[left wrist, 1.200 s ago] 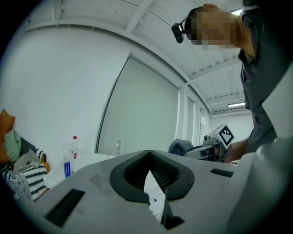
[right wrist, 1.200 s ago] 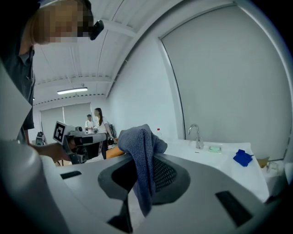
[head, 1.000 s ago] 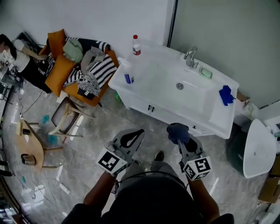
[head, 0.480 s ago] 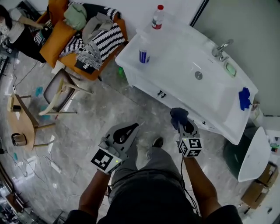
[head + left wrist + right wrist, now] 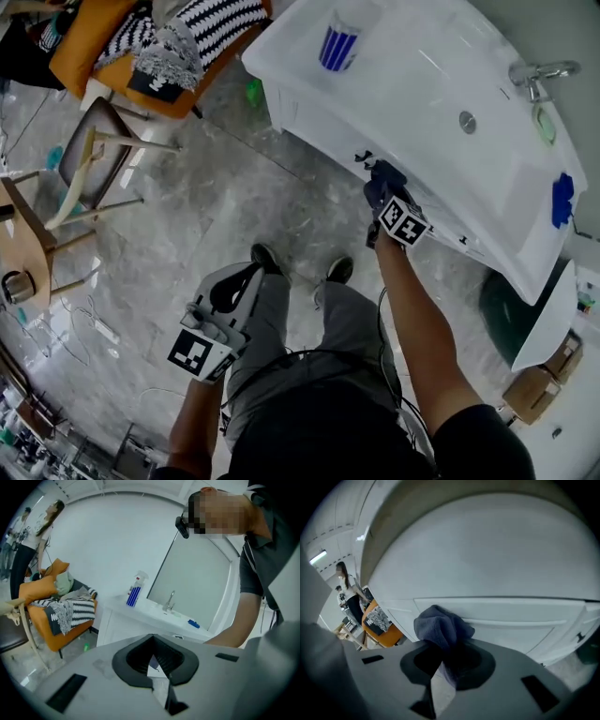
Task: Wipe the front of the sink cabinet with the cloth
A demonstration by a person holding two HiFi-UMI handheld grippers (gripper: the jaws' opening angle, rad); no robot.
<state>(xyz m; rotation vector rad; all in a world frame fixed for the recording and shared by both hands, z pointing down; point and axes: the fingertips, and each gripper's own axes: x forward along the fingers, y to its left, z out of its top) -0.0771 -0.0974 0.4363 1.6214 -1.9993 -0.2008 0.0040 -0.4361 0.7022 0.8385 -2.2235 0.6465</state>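
The right gripper (image 5: 386,192) has its jaws clamped on a bunched dark blue cloth (image 5: 382,176). It holds the cloth against the white front of the sink cabinet (image 5: 314,141), just under the counter's front edge and about midway along it. In the right gripper view, the cloth (image 5: 440,625) bulges out beyond the jaws onto a drawer panel (image 5: 511,620). The left gripper (image 5: 232,289) hangs low beside the person's leg, well away from the cabinet, its jaws drawn together with nothing between them. A spray bottle (image 5: 337,42) stands near the counter's back left corner.
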